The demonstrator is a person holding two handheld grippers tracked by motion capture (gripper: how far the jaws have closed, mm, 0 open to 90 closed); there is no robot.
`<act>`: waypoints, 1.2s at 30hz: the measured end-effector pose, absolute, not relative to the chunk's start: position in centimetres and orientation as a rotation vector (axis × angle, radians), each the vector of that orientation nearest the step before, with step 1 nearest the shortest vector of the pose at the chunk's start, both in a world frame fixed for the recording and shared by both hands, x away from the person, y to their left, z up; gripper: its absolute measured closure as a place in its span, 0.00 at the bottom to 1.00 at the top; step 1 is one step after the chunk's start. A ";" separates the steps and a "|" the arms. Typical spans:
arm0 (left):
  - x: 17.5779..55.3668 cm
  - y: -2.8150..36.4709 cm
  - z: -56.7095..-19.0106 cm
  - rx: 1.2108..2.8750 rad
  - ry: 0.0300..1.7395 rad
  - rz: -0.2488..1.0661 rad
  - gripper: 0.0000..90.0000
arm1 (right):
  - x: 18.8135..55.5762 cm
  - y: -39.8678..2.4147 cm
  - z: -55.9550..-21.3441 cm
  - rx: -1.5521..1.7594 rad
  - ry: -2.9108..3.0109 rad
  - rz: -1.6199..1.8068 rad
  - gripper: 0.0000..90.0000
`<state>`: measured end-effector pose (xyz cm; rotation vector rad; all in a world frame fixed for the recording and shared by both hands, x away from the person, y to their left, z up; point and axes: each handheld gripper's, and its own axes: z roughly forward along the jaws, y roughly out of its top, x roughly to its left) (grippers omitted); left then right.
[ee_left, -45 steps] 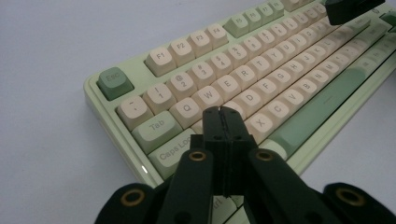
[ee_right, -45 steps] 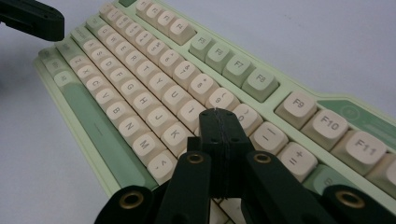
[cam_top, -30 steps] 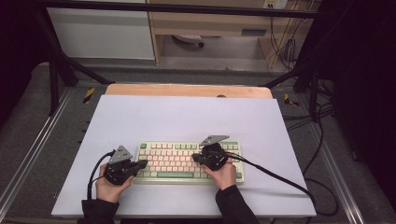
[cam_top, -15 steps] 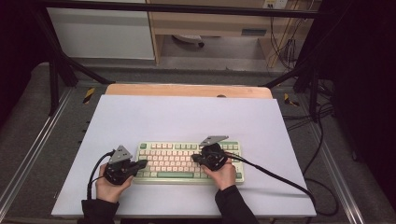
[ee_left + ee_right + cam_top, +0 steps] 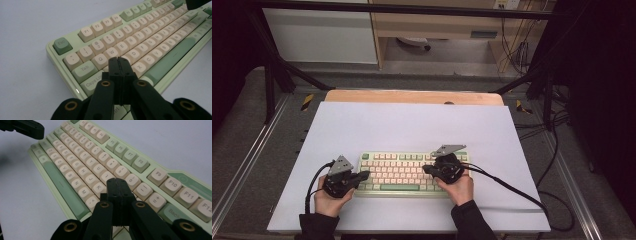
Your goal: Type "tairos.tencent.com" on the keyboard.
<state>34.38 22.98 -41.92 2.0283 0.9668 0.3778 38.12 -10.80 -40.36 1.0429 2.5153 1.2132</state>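
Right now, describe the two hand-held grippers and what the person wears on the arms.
Each hand-held gripper, left and right, is black, topped by a grey three-cornered plate and trailing a black cable. Brass-coloured rings mark the pivots of the black jaws. The sleeves are dark.
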 end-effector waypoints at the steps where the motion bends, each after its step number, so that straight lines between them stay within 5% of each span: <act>1: 34.4 23.0 -41.9 2.028 0.966 0.378 1.00 | 38.0 -11.0 -40.3 1.044 2.518 1.212 1.00; 36: 36.1 19.8 -41.4 2.074 0.949 0.373 1.00 | 35.1 -16.5 -41.3 1.067 2.502 1.244 1.00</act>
